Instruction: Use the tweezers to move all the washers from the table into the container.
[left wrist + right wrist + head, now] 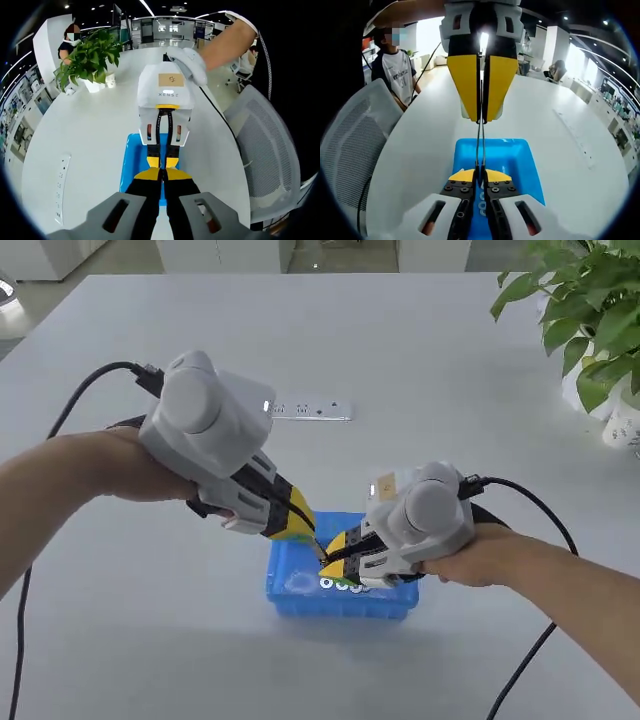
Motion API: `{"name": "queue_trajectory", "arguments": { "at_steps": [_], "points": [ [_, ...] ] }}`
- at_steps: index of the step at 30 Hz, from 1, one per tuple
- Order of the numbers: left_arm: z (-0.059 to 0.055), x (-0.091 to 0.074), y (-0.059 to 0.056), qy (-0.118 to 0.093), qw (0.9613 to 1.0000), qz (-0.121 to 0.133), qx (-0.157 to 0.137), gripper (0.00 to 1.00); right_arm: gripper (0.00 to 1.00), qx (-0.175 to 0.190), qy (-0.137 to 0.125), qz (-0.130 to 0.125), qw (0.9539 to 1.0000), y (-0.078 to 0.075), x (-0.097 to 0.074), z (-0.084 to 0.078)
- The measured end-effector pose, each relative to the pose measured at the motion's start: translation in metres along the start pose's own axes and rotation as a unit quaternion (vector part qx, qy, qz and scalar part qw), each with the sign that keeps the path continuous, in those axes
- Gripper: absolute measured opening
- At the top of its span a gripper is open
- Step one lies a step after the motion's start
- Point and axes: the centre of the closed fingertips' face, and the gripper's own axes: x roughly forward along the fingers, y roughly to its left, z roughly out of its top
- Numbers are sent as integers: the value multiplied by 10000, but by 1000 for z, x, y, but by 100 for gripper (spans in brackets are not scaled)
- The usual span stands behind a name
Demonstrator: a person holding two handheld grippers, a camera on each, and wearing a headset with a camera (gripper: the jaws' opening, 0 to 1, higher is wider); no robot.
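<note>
- The left gripper [303, 527] has its yellow-tipped jaws pressed together on one end of the tweezers [480, 145]. The right gripper view shows the thin metal legs coming out from between those jaws.
- The right gripper [335, 558] is also clamped, with its jaws closed on the other end of the tweezers. The two grippers face each other tip to tip with only the short run of the tweezers between them.
- Both grippers hang over the blue container [340, 606], within its rim and above its floor.
- The washers [345, 585] lie as small white rings inside the container, near its front wall and just under the right gripper's jaws.
- The container stands on the pale surface [400, 350], with bare room on every side of it.
- A white power strip [312, 411] lies well behind the container, apart from both grippers.
- A potted plant [590, 310] stands at the far right corner, near the surface's edge.
- A grey mesh chair [272, 145] stands just off the edge of the surface.
- A black cable trails from each gripper back toward the near edge.
</note>
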Motion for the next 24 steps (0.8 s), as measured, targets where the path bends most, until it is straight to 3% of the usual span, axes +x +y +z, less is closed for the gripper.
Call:
{"name": "queue_trajectory", "arguments": {
  "at_steps": [9, 24],
  "points": [
    [3, -6, -6, 58, 9999, -17, 81, 5, 6, -26, 8, -71, 10000, 5, -8, 5],
    [25, -7, -27, 54, 9995, -131, 294, 5, 7, -69, 30, -161, 9998, 23, -21, 10]
  ]
}}
